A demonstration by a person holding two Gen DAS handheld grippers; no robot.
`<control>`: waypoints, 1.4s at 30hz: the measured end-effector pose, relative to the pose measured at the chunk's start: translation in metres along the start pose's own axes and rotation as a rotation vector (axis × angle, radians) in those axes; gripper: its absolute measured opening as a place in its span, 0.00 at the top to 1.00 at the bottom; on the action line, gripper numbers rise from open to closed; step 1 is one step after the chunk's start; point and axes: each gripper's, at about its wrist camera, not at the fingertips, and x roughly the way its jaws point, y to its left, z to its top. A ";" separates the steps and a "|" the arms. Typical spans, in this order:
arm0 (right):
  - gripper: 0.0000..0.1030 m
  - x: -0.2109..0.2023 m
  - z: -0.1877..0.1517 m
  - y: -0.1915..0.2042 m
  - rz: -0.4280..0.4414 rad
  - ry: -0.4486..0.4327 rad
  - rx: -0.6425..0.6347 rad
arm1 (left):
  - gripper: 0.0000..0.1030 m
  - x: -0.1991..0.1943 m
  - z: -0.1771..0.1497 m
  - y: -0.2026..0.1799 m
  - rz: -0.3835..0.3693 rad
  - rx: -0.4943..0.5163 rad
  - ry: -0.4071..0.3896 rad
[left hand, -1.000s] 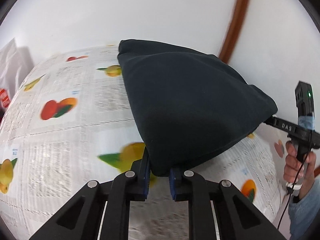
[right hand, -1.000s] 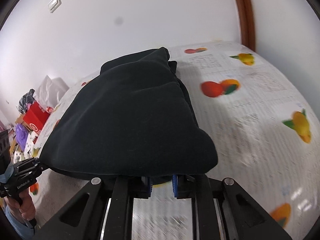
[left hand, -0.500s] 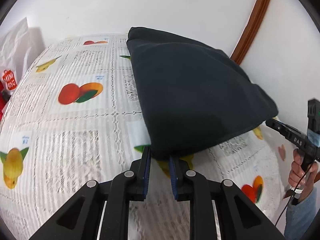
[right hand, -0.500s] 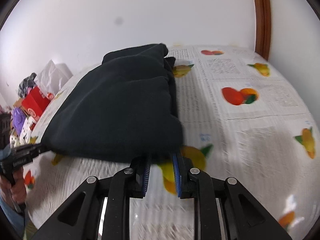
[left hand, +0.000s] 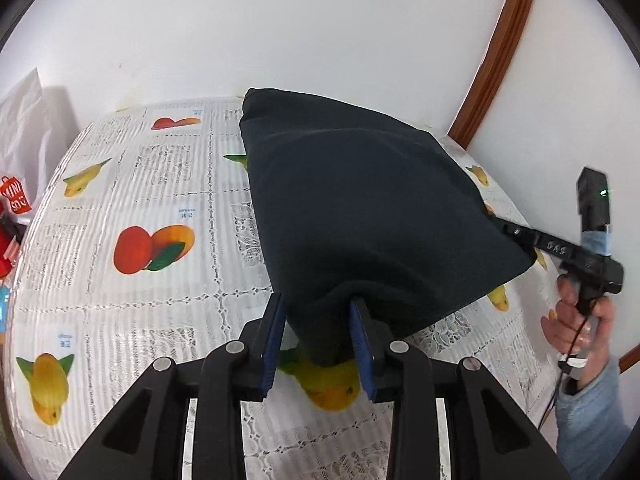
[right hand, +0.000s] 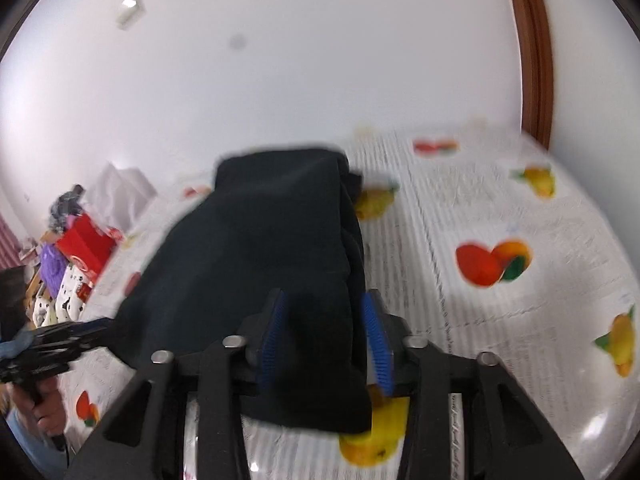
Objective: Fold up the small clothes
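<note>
A dark navy garment [left hand: 368,208] lies folded over on the fruit-print tablecloth [left hand: 120,312]. Its near left corner sits between the blue pads of my left gripper [left hand: 318,332], whose jaws are opening and no longer squeeze the fabric. In the right wrist view the garment [right hand: 256,248] runs away from me. Its near right corner hangs between the jaws of my right gripper [right hand: 324,340], which stand wide apart. The right gripper [left hand: 520,234] also shows at the cloth's right corner, held by a person's hand [left hand: 576,320]. The left gripper [right hand: 100,326] appears at the far left.
The white wall and a brown wooden trim [left hand: 496,48] close off the back. A red bag [left hand: 14,200] and a heap of boxes and toys [right hand: 80,248] stand beyond the table's left side. Bare tablecloth lies left and right of the garment.
Both grippers' jaws have spread apart from a tight pinch on the garment's near corners. Both hands have drawn back and up a little, and the raised near edge has sunk toward the table.
</note>
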 end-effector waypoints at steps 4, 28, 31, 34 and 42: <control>0.97 -0.006 -0.025 -0.004 0.029 -0.034 -0.020 | 0.58 -0.012 -0.009 0.005 -0.023 0.005 -0.020; 0.97 0.022 0.031 0.008 0.015 -0.047 -0.039 | 0.48 0.042 0.009 0.012 -0.013 0.017 0.039; 0.97 0.022 0.027 -0.001 0.027 -0.025 0.011 | 0.48 0.041 0.007 0.013 -0.020 0.010 0.040; 0.97 0.015 0.023 0.006 -0.041 -0.022 -0.028 | 0.48 0.037 0.005 0.012 -0.009 0.017 0.036; 0.90 -0.016 -0.014 0.012 -0.074 0.020 -0.055 | 0.49 0.027 -0.008 0.002 0.038 0.048 0.023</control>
